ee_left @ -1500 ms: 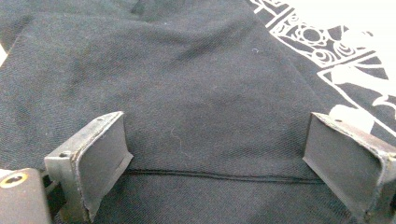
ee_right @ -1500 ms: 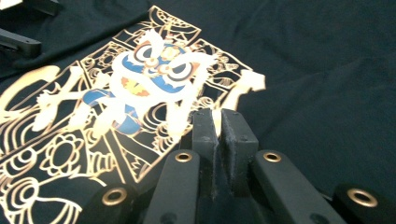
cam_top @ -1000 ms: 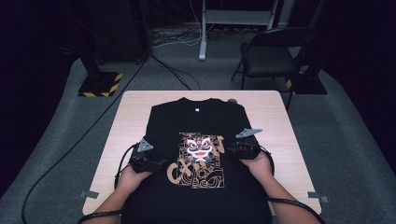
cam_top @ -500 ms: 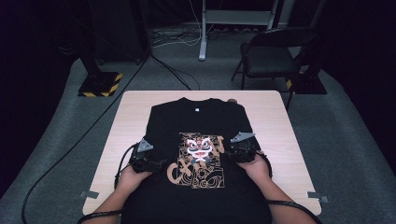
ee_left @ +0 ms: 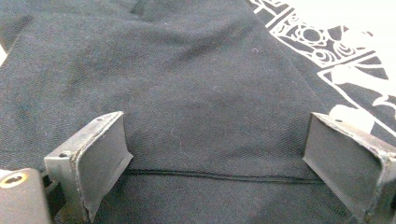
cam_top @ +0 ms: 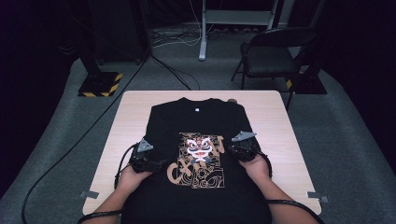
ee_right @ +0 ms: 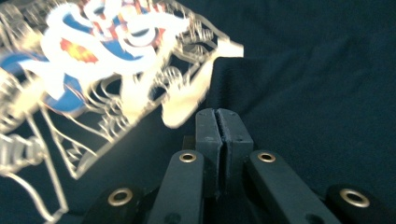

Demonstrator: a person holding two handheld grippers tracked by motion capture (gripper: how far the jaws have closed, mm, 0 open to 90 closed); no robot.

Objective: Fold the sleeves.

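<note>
Now I'm mid-fold: left gripper [ee_left: 215,158] gapes over the shirt [cam_top: 196,140]; right gripper [ee_right: 218,122] has just clamped together, fabric unclear. Next I'd pinch left, lift.

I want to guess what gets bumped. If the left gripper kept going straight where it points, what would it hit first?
Probably the black T-shirt. The left gripper has open jaws low over the cloth, and plain black fabric lies ahead, with the white edge of the printed design off to one side. Depth is hard to judge.

Right hand-held gripper [ee_right: 218,119] jaws newly closed.
</note>
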